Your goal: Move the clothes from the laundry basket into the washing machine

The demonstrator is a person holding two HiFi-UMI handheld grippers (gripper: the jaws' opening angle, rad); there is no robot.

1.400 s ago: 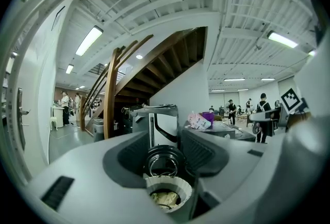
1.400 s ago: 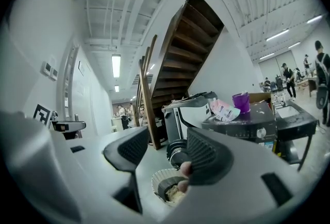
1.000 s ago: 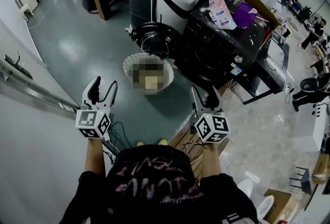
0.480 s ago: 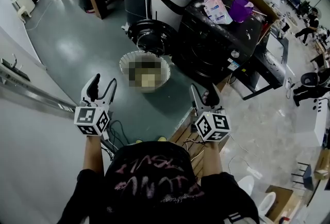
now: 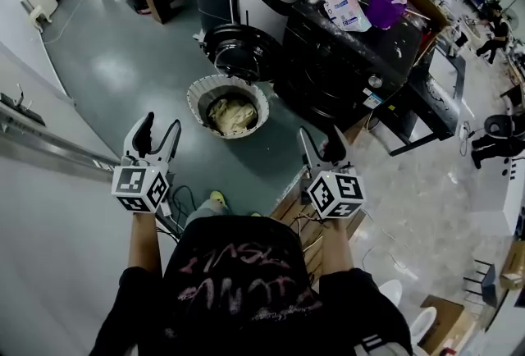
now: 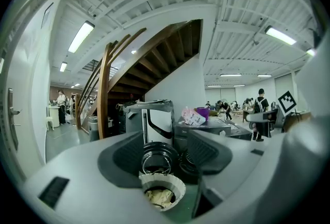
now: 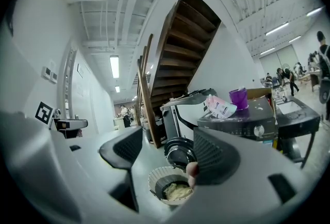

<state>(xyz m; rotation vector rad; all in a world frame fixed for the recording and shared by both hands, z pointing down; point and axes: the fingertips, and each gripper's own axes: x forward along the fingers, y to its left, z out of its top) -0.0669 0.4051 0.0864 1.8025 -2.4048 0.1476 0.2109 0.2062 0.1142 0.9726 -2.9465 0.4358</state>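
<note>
Since a second ago the person is stepping closer, with one yellow-green shoe [image 5: 216, 198] now poking out further ahead on the glossy grey-green floor [image 5: 115, 75] and the washing machine [image 5: 344, 71] looming larger. Left gripper [image 5: 158, 135] and right gripper [image 5: 321, 145] are hanging side by side, each with its smooth grey jaws standing spread and nothing between the ribbed dark pads. Well beyond them the laundry basket [image 5: 194, 104] is sitting on the floor just in front of the machine's round black door [image 5: 239, 51], which is standing open. It is a round white tub with a pleated, slatted wall. Clothes [image 5: 232, 112] are lying inside it, a crumpled pale yellow heap of soft fabric. The machine is a boxy black front-loader carrying a pink pouch [image 5: 344, 6] and a purple container [image 5: 384, 6] on top. Its drum opening is hiding behind the door, and the hands are hiding behind the square-marked cubes [image 5: 139, 189]. In the right gripper view a pinkish blur is sitting at one jaw's inner edge, too soft to name.
</note>
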